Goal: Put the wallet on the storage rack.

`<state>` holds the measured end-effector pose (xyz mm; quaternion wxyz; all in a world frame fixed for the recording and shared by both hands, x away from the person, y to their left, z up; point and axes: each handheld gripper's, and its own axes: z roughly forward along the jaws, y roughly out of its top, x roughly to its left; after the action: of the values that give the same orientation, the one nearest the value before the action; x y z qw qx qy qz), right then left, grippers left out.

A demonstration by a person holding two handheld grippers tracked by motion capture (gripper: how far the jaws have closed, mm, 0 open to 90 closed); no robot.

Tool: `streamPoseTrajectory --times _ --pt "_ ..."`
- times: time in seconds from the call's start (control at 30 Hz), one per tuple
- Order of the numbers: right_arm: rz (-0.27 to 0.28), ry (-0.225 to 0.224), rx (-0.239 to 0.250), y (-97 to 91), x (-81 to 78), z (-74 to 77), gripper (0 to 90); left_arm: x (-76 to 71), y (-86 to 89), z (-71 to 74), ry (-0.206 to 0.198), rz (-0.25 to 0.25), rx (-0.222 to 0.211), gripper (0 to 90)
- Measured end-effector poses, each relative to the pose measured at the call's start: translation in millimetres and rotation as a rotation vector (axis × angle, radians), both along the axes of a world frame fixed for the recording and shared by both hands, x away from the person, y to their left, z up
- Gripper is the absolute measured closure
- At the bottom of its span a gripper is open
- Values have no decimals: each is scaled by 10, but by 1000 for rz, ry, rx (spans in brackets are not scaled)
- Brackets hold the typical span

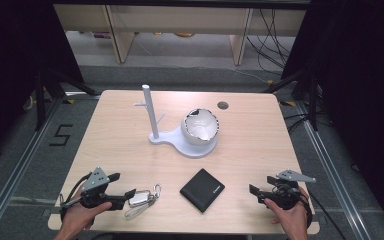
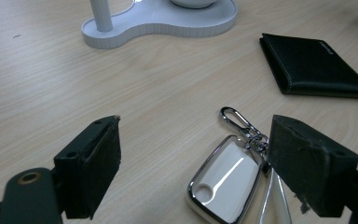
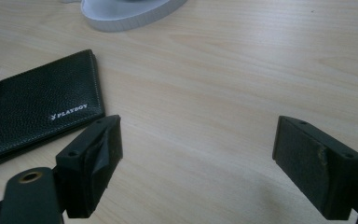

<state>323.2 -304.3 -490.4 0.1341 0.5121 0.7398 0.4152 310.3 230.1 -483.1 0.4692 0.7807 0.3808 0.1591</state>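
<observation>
A white and silver car key fob (image 1: 139,199) (image 2: 223,179) with a metal clip and ring lies near the table's front edge. My left gripper (image 1: 123,186) (image 2: 193,168) is open, its jaws on either side of the fob without closing on it. A black leather wallet (image 1: 202,189) (image 2: 314,65) (image 3: 39,106) lies flat at front centre. My right gripper (image 1: 256,194) (image 3: 198,165) is open over bare wood, just right of the wallet. A white stand (image 1: 182,142) (image 2: 158,21) with an upright post (image 1: 150,111) carries a white bowl (image 1: 200,126).
The light wooden table (image 1: 260,135) has a round cable hole (image 1: 223,105) at the back right. Black frame legs and cables stand on the floor beyond the table. Shelving stands farther back.
</observation>
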Motion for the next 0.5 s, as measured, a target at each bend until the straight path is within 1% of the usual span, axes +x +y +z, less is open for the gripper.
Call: streamPoseTrajectory --times 0.03,0.07,0.1,0.13,0.17,0.2,0.23,0.27,0.3,0.33,0.37,0.4,0.43,0.47,0.5 --pt "0 0 0 0 0 0 173 0 0 0 0 0 0 173" --pt "18 -24 -15 -15 13 -3 181 -2 -11 0 3 -12 -2 173" --pt "21 -24 -14 -12 10 4 187 -11 -34 -1 2 -15 -9 174" --pt "3 -8 10 16 -1 3 188 -21 -55 1 5 -21 -11 178" --pt "2 17 18 26 -11 17 188 -34 -81 4 4 -27 -15 186" --pt "12 -5 7 25 2 5 191 -45 -104 11 3 -39 -11 203" --pt "21 -27 -14 17 20 2 194 -61 -136 15 2 -44 -15 214" --pt "18 -2 32 47 3 10 198 -77 -172 21 2 -53 -18 223" --pt "21 -22 4 43 23 4 201 -96 -211 25 2 -61 -14 250" --pt "45 -26 1 35 27 20 201 -110 -254 26 4 -70 -13 272" --pt "41 3 26 89 20 36 206 -139 -328 47 7 -82 -21 307" --pt "41 3 26 89 20 36 206 -139 -328 47 7 -82 -21 346" --pt "77 -21 -17 91 49 53 223 -159 -403 63 11 -100 -43 374" --pt "77 -21 -17 91 49 53 223 -159 -403 63 11 -100 -43 401" --pt "70 2 10 157 62 62 226 -177 -489 72 6 -121 -47 430"
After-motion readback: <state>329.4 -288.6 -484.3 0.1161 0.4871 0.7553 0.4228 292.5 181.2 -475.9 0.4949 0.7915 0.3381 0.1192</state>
